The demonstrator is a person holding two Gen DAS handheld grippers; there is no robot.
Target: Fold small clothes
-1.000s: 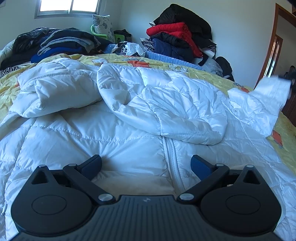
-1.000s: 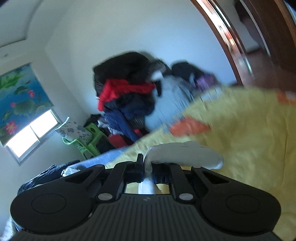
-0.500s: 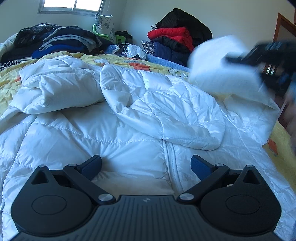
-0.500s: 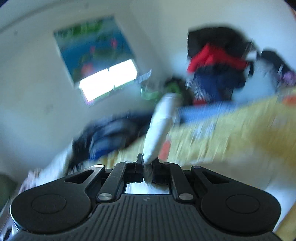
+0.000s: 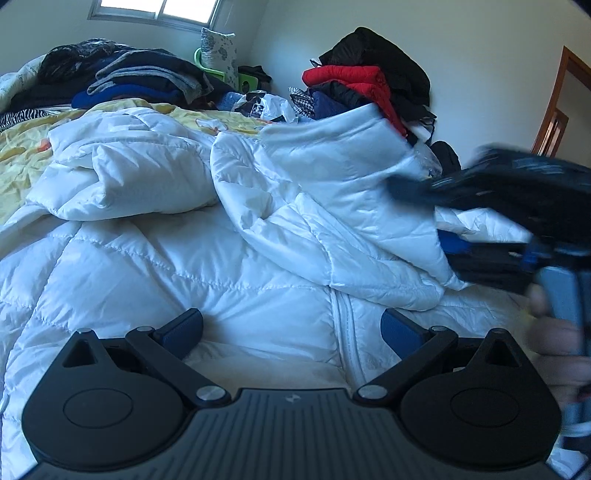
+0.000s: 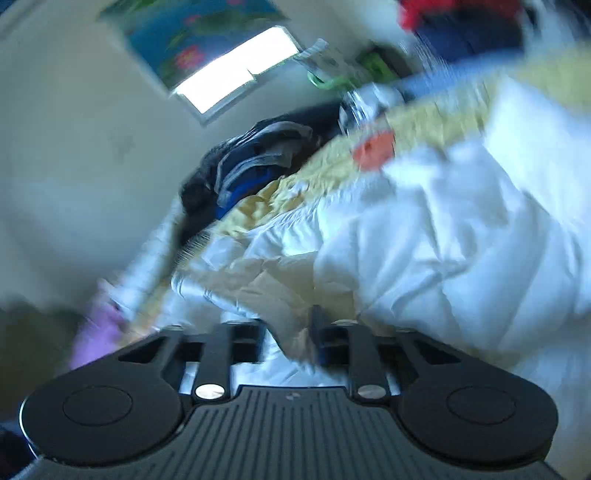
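Fingers of right gripper [image 6: 288,332] opening, white fabric between, grip loosening. Left gripper [image 5: 291,328] wide, empty, over jacket [image 5: 184,266] hem. Jacket flat on bed [image 5: 22,147], zipper [image 5: 345,332] running 12–6. Sleeve [image 5: 332,177] at 1 o'clock; right gripper nearer.

A home bedroom: a bed [image 5: 22,147] under a yellow sheet fills the view, clothes piles [image 5: 140,79] at eleven and one o'clock, a window [image 5: 159,7] at eleven, a wooden door frame [image 5: 561,99] at two.
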